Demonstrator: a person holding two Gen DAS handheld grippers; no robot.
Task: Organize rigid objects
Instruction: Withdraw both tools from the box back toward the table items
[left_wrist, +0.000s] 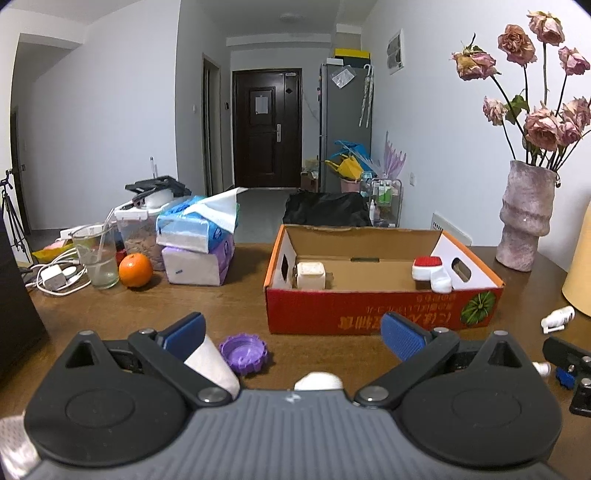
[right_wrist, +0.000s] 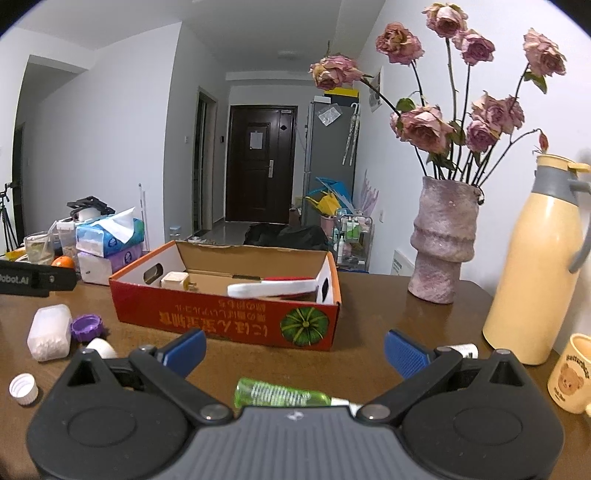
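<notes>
A red cardboard box (left_wrist: 369, 312) stands open on the wooden table; it also shows in the right wrist view (right_wrist: 207, 314). Inside it lie a cream cube (left_wrist: 310, 275) and a red-and-white brush (left_wrist: 430, 271). My left gripper (left_wrist: 293, 334) is open and empty, low over the table before the box. A purple lid (left_wrist: 243, 352) and a white container (left_wrist: 212, 363) lie by its left finger. My right gripper (right_wrist: 295, 349) is open and empty, with a green tube (right_wrist: 280, 395) lying just below it. A white bottle (right_wrist: 50, 332), the purple lid (right_wrist: 86, 326) and a white cap (right_wrist: 23, 387) lie to its left.
A pink vase of dried roses (right_wrist: 445, 240), a cream thermos (right_wrist: 532, 266) and a bear mug (right_wrist: 572, 373) stand on the right. Tissue packs (left_wrist: 199, 243), an orange (left_wrist: 135, 270), a glass (left_wrist: 95, 258) and cables (left_wrist: 55, 277) crowd the back left. A small white bottle (left_wrist: 557, 317) lies at right.
</notes>
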